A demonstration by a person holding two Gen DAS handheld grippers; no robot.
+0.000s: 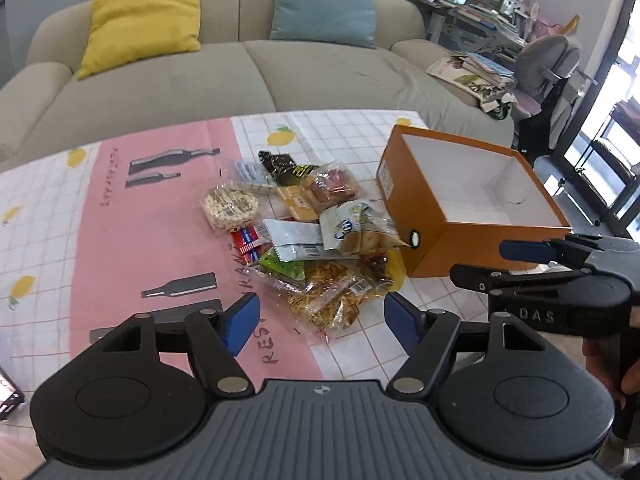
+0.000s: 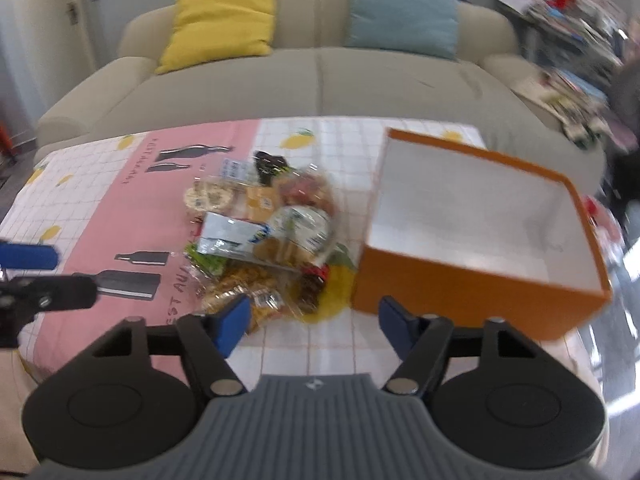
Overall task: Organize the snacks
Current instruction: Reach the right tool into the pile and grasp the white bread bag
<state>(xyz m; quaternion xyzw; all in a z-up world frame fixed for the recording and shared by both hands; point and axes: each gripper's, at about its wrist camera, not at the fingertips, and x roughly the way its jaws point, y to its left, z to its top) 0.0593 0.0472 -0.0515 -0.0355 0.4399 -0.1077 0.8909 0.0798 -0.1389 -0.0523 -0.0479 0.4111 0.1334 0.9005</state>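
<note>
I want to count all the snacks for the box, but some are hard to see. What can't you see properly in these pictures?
- Snack pile: packets overlap, so the lower ones are hidden in both views; no exact count.
- Right wrist view: motion blur makes the packet labels unreadable.
- Orange box: its near wall hides part of the floor in the left wrist view.
- Dark object: cut off by the left edge of the left wrist view.

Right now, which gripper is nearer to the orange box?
The right gripper. Its right finger almost reaches the orange box's front wall. The left gripper hovers in front of the snack pile, further left of the box.
</note>
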